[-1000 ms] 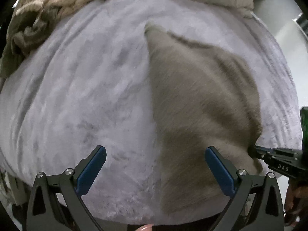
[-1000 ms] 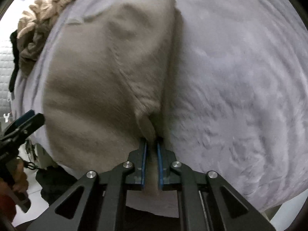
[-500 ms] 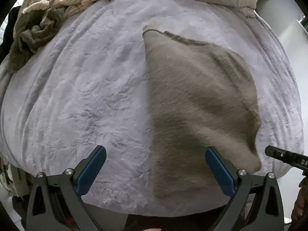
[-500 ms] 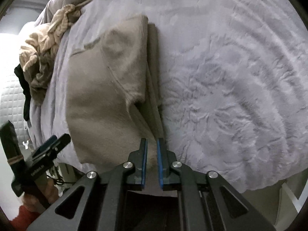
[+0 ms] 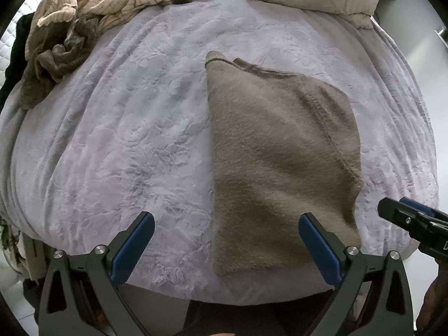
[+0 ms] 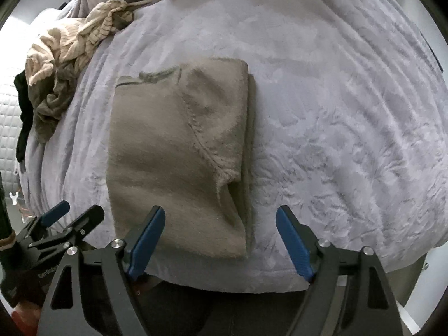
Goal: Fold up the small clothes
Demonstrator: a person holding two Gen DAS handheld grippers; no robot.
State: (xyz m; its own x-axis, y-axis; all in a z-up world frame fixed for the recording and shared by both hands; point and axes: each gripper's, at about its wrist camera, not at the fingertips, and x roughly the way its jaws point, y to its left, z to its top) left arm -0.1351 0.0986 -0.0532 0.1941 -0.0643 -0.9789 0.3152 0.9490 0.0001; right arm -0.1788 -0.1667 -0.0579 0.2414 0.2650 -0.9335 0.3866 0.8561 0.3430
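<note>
The left gripper (image 5: 226, 240) is hovering with its jaws spread wide and nothing between them. Ahead of it and off to its left, a heap of unfolded clothes (image 5: 72, 28) is lying at the far edge of the lilac blanket (image 5: 126, 140). The taupe garment (image 5: 274, 162) is lying flat on the blanket, ahead of this gripper and slightly to its right, its near hem passing just behind the right-hand finger.

The right gripper (image 6: 221, 238) is likewise hanging open and empty. From it, the garment (image 6: 179, 151) is sitting straight ahead and a little left, its long axis running away from the tool, with the folded-over sleeve side lying along the edge nearer this gripper. The layers at that edge are looking slightly uneven, though the fisheye blur is making this hard to confirm.

The next fold is probably going to bring the near hem toward the far end, and both grippers are sitting about equally near that hem, one toward each corner.
</note>
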